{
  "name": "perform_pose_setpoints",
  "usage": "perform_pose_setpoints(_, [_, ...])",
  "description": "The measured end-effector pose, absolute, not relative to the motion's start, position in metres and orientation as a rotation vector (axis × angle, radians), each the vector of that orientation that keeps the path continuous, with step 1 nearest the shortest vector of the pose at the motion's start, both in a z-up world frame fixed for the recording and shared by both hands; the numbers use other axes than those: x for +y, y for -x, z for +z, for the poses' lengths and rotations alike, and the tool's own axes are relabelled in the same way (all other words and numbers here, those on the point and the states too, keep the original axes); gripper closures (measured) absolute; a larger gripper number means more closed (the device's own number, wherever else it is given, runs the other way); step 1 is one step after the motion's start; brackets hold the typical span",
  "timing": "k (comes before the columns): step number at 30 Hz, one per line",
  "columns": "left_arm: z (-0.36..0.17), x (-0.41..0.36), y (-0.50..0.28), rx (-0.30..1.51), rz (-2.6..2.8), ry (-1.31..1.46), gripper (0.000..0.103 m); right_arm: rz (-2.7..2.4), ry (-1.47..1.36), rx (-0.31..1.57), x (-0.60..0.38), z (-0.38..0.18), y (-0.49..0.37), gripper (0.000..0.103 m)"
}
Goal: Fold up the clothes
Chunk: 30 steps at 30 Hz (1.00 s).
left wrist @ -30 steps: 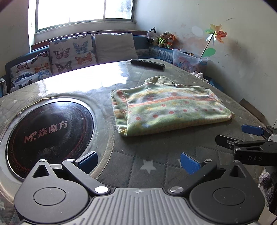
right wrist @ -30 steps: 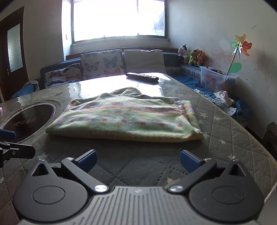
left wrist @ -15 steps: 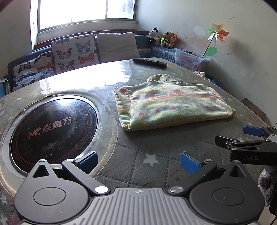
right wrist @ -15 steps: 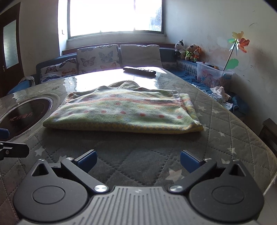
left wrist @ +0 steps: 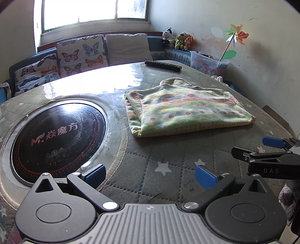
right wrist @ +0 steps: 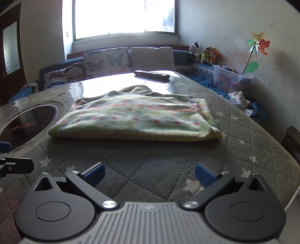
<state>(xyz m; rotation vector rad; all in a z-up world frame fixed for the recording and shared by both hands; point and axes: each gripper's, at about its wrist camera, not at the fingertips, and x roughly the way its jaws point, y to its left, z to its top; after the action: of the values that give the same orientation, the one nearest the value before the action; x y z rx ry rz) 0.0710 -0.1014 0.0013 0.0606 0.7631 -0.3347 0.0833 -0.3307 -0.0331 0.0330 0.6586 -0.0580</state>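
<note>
Fuzzy green top (left wrist: pixel 184 112) (right wrist: pixel 135 118) with orange stripe, red dots, yellow bottom edge. Folded flat into neat rectangle. Collar part pokes out at far side. Lies on table, right of middle in left wrist view, middle of frame in right wrist view. Nothing touches it.

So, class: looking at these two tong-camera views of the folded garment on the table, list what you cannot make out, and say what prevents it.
- Folded garment: its underside and inner layers are hidden by its top layer in both views.
- Remote: its buttons are too small and backlit in the right view.
- Right tongs: cut off by the edge of the left view.
- Toy box: its contents are too small to tell apart.
- Outside the window: overexposed.
</note>
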Motion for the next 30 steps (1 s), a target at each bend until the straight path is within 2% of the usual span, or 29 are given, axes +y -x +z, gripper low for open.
perform_pose_setpoints(30, [0.0012, -0.1112, -0.0650, 0.773, -0.347, -0.079, 0.000, -0.054, -0.066, 0.659, -0.3337, -0.0326, -0.0792, 0.000])
